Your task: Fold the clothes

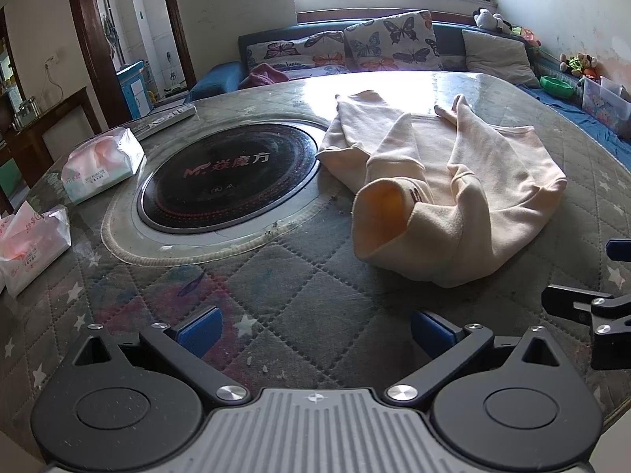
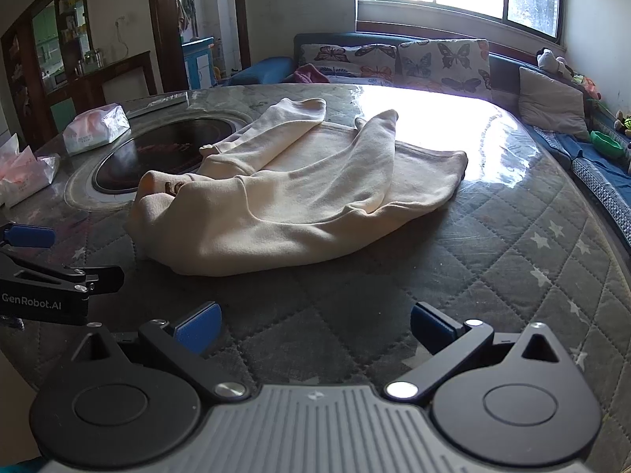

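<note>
A cream sweatshirt (image 1: 465, 181) lies on the quilted table cover, sleeves folded in over its body and its neck opening toward me. It also shows in the right wrist view (image 2: 299, 201). My left gripper (image 1: 315, 329) is open and empty, held above the table in front of the garment's near left. My right gripper (image 2: 315, 325) is open and empty, just short of the garment's near edge. Each gripper shows at the edge of the other's view: the right gripper (image 1: 607, 272), the left gripper (image 2: 43, 260).
A round black induction hob (image 1: 228, 177) is set in the table, left of the sweatshirt. Two tissue packs (image 1: 100, 163) and a remote control (image 1: 165, 118) lie at the table's left. A sofa with butterfly cushions (image 1: 390, 41) stands behind.
</note>
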`<state>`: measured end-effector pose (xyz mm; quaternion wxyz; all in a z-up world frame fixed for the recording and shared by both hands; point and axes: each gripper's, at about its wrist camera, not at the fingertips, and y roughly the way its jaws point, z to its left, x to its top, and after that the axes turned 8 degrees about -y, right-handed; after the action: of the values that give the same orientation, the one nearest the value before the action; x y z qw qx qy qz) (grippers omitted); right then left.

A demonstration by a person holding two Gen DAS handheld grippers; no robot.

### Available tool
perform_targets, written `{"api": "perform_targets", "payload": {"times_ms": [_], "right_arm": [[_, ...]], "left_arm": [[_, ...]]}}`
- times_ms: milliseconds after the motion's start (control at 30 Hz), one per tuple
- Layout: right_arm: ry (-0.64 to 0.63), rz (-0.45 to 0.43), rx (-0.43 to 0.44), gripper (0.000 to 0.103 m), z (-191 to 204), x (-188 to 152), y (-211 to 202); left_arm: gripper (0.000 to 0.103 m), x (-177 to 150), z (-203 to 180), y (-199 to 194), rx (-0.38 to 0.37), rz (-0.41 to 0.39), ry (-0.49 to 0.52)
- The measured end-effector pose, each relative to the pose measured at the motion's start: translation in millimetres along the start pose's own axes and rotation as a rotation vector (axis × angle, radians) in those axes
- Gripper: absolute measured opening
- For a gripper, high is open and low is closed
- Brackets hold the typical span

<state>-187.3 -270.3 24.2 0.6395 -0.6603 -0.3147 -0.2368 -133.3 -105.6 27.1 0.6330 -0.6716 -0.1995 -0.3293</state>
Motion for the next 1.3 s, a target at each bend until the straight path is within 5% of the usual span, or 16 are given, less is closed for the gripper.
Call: {"api": "perform_targets", "payload": {"times_ms": [1300], "right_arm": [[-0.013,-0.003,0.002,0.103,3,2,-2]], "left_arm": [[0.103,-2,-11,-1,-0.007,0.004,0.025]]}}
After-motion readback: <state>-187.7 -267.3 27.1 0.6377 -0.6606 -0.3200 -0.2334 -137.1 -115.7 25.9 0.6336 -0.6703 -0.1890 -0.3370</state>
